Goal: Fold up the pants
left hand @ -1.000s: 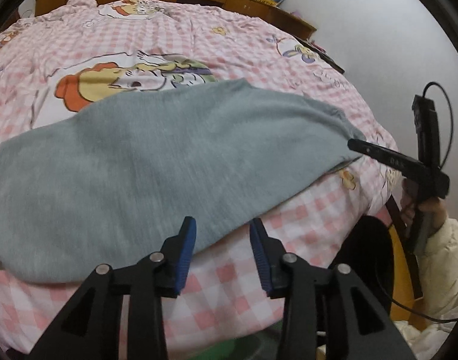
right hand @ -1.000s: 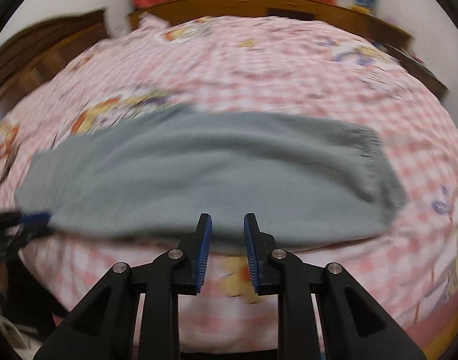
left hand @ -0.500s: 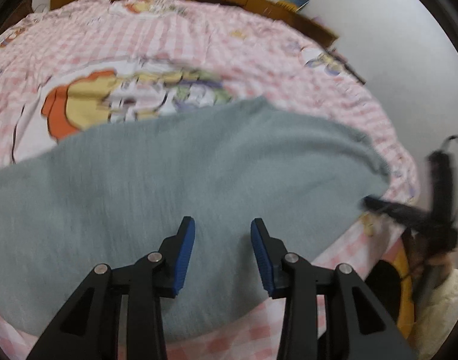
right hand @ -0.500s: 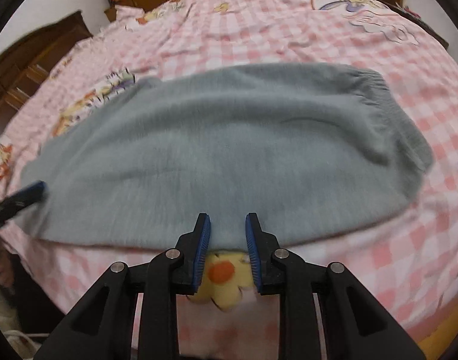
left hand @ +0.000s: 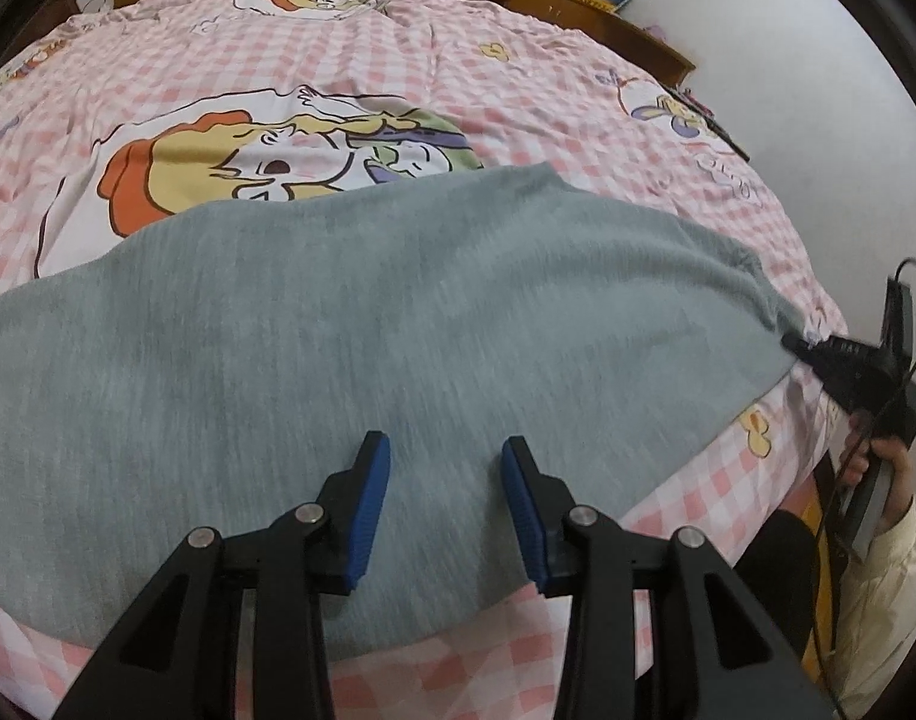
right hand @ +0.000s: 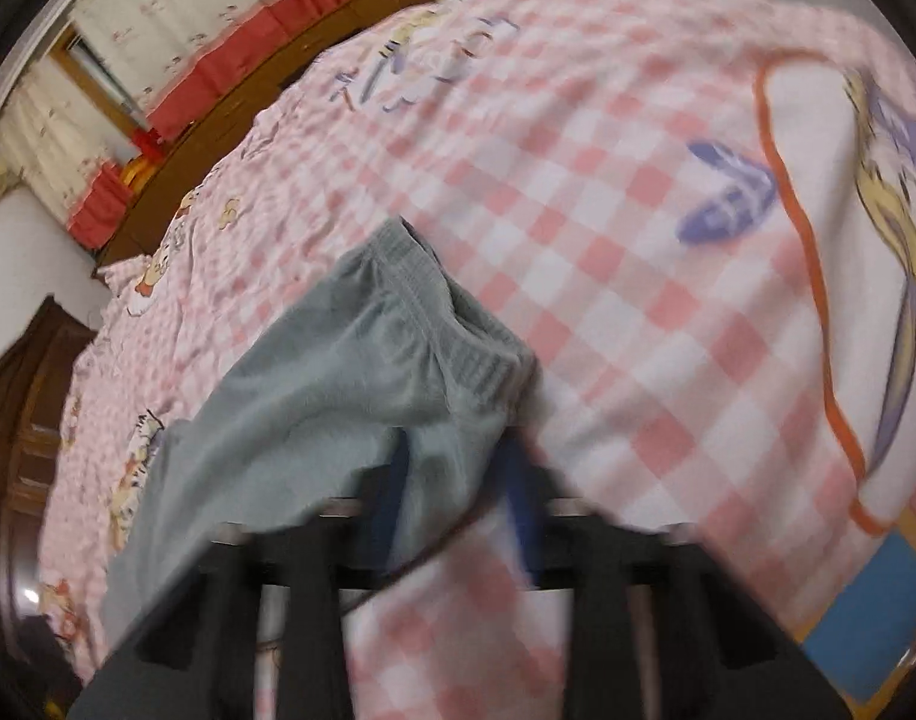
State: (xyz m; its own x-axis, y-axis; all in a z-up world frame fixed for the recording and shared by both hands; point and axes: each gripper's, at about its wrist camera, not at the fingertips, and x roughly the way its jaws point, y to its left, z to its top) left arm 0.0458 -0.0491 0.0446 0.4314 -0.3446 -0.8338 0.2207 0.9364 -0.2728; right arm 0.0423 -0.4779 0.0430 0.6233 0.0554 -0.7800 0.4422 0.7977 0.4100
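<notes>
Right gripper (right hand: 458, 492) has swung over to the waistband end of the pants (left hand: 398, 324) and rolled hard since a second ago.
Its fingers, blurred, are clamped on grey fabric there; the left gripper (left hand: 446, 504) hovers over the near edge, fingers apart and holding nothing. One pair of pants lies flat across the pink checked bedspread (left hand: 518, 78); two grippers. Risk, I judge: the right pinch may catch only one layer, or the bedspread too, skewing the fold.
</notes>
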